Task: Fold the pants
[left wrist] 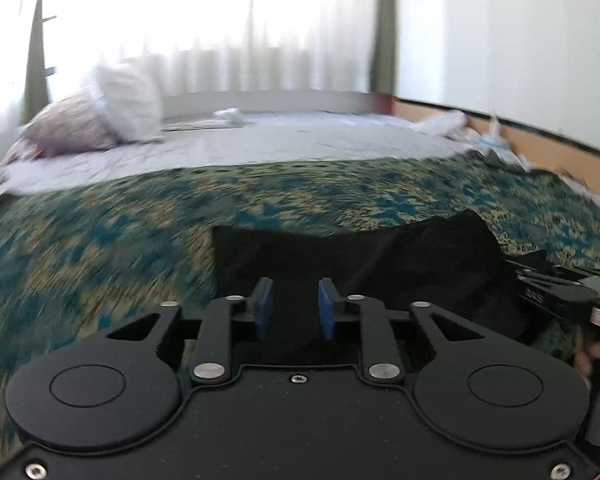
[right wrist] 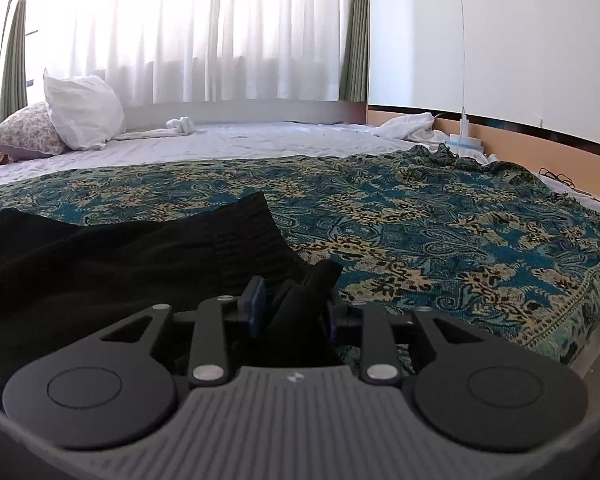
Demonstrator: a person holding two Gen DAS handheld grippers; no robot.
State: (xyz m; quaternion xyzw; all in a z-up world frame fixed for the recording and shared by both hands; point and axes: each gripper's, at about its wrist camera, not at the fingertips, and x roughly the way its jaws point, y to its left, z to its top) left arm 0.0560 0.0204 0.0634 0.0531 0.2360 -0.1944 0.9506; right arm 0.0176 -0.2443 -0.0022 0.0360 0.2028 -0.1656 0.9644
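The black pants [left wrist: 380, 264] lie bunched on a teal and beige patterned bedspread [left wrist: 100, 248]. My left gripper [left wrist: 296, 306] is at their left end. Its blue pads stand a narrow gap apart and black cloth fills that gap, so it looks shut on the fabric. In the right wrist view the pants [right wrist: 120, 264] spread to the left, and a rolled fold of them rises between the pads of my right gripper [right wrist: 292, 306]. That fold leans on the right pad and stands off the left pad [right wrist: 256, 304], so the jaws are open around it.
The bedspread [right wrist: 440, 220] runs on to the right and falls off the bed's near edge. Beyond it is a white sheet with a white pillow [right wrist: 80, 112], a flowered pillow [right wrist: 28, 132] and a small white cloth [right wrist: 180, 124]. A hand [left wrist: 598, 354] shows at the right edge.
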